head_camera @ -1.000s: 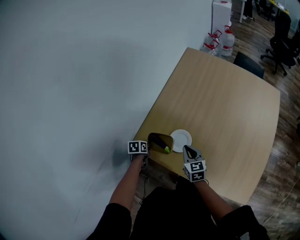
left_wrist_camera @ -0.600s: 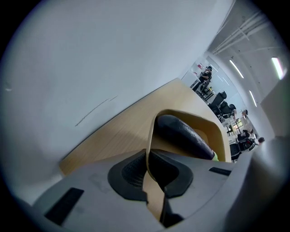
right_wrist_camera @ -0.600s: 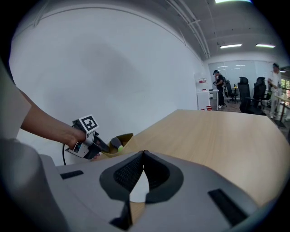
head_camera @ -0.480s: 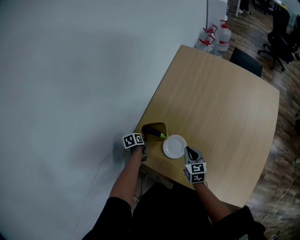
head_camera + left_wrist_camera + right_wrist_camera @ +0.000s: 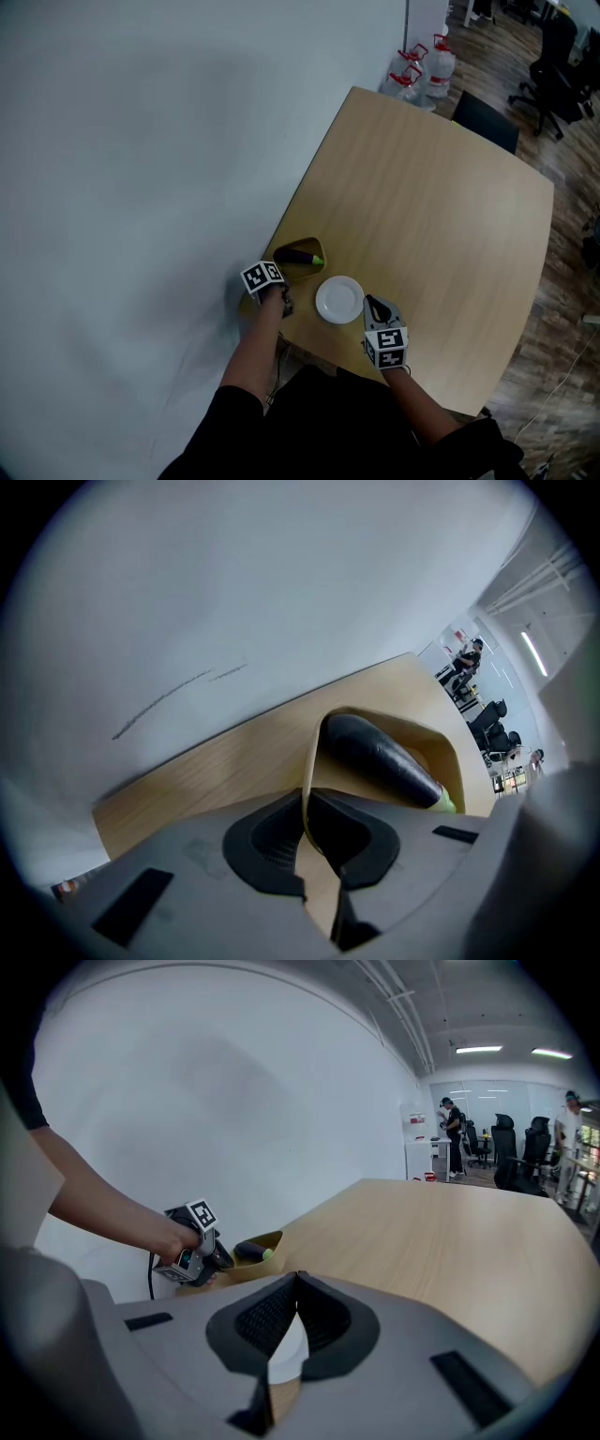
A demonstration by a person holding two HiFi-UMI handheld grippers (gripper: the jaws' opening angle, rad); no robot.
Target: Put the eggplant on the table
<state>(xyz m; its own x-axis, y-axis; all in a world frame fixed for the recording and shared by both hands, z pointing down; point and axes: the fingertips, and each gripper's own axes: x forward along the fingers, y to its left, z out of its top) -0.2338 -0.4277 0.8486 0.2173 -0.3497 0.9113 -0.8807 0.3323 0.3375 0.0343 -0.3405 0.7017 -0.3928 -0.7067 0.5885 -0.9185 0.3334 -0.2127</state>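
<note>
eggplant (image 5: 298,256): in bowl (image 5: 302,273) | bowl: table (image 5: 431,206) corner (wall side) | plate (image 5: 338,300): just right

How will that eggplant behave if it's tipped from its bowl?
Likely rolls: the eggplant looks rounded and tapered. Its glossy skin suggests it slides easily off the smooth tan bowl. It lies unbent, so probably firm.

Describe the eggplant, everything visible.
Glossy, dark purple-black eggplant, smooth and plastic-looking, with a yellow-green stem end pointing away from the left gripper. It lies on its side inside a tan bowl at the table corner by the wall. Only the bowl touches it; the gripper pinches the bowl's rim.
</note>
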